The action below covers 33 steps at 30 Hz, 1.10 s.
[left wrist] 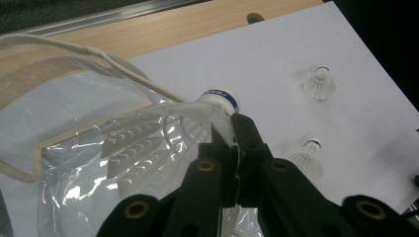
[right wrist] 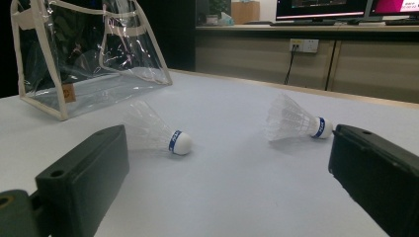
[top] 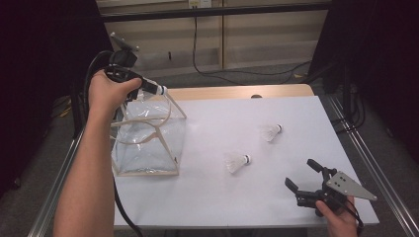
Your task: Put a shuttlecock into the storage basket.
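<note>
1. High view, nearest me: my right gripper (top: 302, 176) rests low at the near right of the white table top (top: 207, 197), jaws spread wide with nothing between them.
2. Both my forearms enter from the near edge; the left one runs up the left side of the table.
3. The surface is a plain white sheet, with a strip of pale wood (top: 237, 92) showing along its far edge and metal rails down both sides.
4. Just beyond the right gripper, towards the middle, a shuttlecock (top: 236, 162) lies on its side, cork to the right. A second shuttlecock (top: 271, 132) lies farther off and to the right, well apart from the first.
5. In the right gripper view both shuttlecocks lie in the gap between the jaws, with bare table in front of them.
6. At the left stands a clear plastic bag (top: 148, 148) with pale trim, mouth open upward.
7. Above the bag's far rim my left gripper (top: 153, 89) is clamped narrow on a third shuttlecock (left wrist: 197, 128); the left gripper view shows its feathers over the bag's mouth, the cork pointing right.
8. Beyond the table: grey floor, trailing cables, a pale panelled wall, dark curtains on both sides.
</note>
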Motion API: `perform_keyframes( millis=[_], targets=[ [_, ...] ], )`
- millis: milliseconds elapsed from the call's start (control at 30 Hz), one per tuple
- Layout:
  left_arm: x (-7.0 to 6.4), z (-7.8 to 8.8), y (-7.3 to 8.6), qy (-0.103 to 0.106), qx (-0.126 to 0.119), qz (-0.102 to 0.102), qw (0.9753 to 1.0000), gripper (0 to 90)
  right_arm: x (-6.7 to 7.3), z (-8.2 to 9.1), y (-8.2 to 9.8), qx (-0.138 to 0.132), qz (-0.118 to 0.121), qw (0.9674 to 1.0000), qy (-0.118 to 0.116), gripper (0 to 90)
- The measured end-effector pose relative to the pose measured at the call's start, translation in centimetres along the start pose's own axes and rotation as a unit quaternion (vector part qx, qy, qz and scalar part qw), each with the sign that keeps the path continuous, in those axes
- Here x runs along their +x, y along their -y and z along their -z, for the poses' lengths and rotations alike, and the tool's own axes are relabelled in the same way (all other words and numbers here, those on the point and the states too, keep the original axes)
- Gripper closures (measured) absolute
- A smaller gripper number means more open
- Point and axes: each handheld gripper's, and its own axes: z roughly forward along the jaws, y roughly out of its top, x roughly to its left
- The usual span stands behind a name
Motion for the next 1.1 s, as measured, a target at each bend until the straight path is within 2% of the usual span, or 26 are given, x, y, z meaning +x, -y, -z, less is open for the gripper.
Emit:
perform_keyframes(
  millis=[367, 1100],
  targets=[
    [0.8, -0.4, 0.2, -0.011, 0.003, 0.008, 0.9999, 89.9, 0.0, 0.0, 0.0, 0.0, 0.0, 1.0, 0.002, 1.8],
    [2.3, -1.9, 0.5, -0.018, 0.014, 0.024, 0.9994, 89.8, -0.1, 0.1, 0.0, -0.002, 0.0, 1.0, 0.0, 1.8]
  ],
)
